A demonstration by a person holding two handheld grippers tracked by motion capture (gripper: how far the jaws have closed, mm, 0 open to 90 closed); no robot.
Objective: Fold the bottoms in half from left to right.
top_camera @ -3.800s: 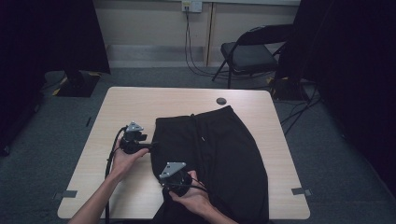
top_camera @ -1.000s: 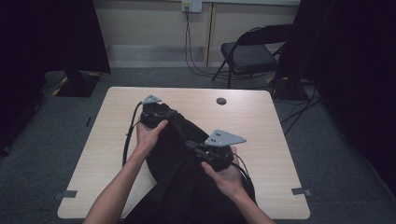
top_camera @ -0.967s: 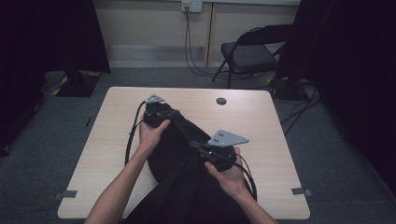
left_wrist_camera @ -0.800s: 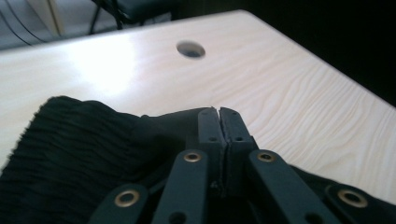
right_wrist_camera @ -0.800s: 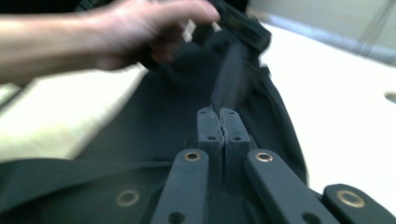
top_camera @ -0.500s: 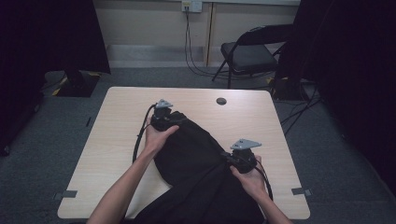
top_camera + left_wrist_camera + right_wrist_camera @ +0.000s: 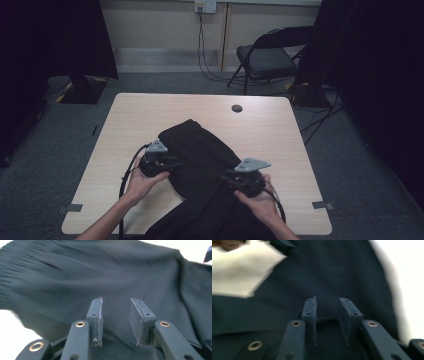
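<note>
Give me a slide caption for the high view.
Two hand-held grippers, left gripper and right gripper, work a black garment on a wooden table.

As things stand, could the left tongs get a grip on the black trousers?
Probably yes. The left tongs sit right at the edge of the black trousers, jaws parted with nothing between them, and dark cloth lies directly ahead in the left gripper view. Nothing stands in the way.

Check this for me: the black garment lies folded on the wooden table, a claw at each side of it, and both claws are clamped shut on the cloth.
Not clamped. Each gripper view shows a gap between the pads with no cloth pinched: the left claw and right claw stand open beside the black garment on the table.
</note>
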